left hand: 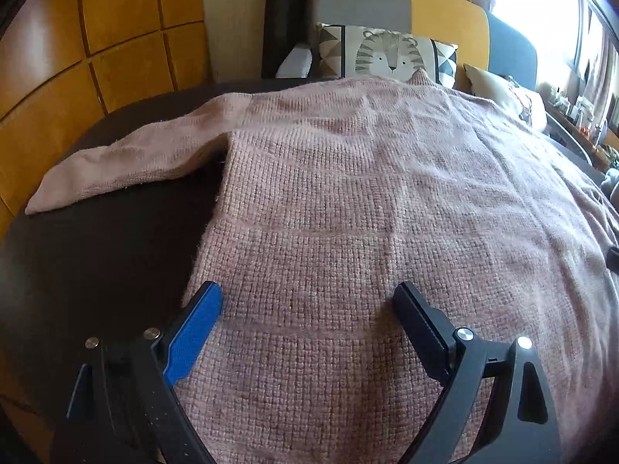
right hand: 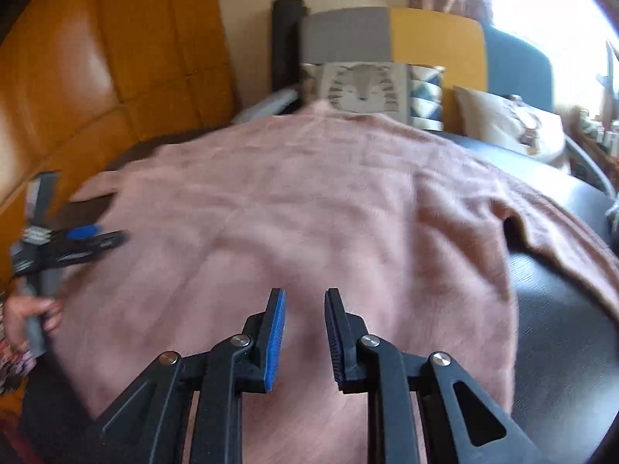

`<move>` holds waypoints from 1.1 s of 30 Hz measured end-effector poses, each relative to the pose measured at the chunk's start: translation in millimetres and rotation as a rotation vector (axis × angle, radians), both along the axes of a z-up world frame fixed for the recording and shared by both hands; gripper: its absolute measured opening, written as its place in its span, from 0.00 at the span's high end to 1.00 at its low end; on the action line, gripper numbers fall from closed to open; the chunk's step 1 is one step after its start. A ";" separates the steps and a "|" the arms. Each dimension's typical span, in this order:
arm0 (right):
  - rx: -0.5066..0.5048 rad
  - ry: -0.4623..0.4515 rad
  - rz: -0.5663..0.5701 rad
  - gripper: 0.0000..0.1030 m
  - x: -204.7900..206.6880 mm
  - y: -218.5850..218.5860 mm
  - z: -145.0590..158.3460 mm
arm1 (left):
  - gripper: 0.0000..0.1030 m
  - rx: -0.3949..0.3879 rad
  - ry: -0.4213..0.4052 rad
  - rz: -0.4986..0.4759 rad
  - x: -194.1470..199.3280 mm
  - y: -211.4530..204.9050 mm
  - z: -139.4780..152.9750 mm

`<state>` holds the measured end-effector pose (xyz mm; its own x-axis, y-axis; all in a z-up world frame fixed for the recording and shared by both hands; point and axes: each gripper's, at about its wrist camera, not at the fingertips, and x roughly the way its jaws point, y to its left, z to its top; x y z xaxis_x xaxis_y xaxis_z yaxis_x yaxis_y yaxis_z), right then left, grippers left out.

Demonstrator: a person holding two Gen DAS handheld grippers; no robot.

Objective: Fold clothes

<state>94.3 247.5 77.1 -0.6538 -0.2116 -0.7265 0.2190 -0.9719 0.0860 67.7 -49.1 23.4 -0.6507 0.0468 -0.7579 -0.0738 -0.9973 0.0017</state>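
Backing pink sweater [left hand: 348, 212]: tiger cushion [left hand: 387, 52] & chairs [left hand: 359, 0].

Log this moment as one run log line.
sweater: flat on table, unfolded | left claw: open, empty | right claw: narrow gap, empty

Both wrist cams sit close above pink sweater [left hand: 348, 201], angled down and fwd toward tiger cushion [left hand: 390, 54]. Left cam looks over its left side w/ spread sleeve [left hand: 127, 162]; right cam further right. Shared: sweater body, dark table [right hand: 561, 332], cushion, wall panels.
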 end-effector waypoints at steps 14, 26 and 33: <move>-0.283 0.018 -0.379 0.74 14.2 145.1 21.0 | 0.10 -0.008 0.096 -0.035 -23.6 25.2 36.1; -0.203 -0.016 -0.919 0.74 -1.4 371.2 22.7 | 0.09 0.008 -0.031 -0.045 -55.5 30.9 1.0; -0.379 -0.059 -0.838 0.81 23.8 395.3 4.4 | 0.07 0.006 -0.027 -0.044 -54.1 33.0 0.8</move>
<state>118.1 642.8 81.5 -0.6651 0.0834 -0.7421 -0.5583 -0.7154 0.4200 13.6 -16.2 24.2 -0.6271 0.0797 -0.7748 -0.1177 -0.9930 -0.0069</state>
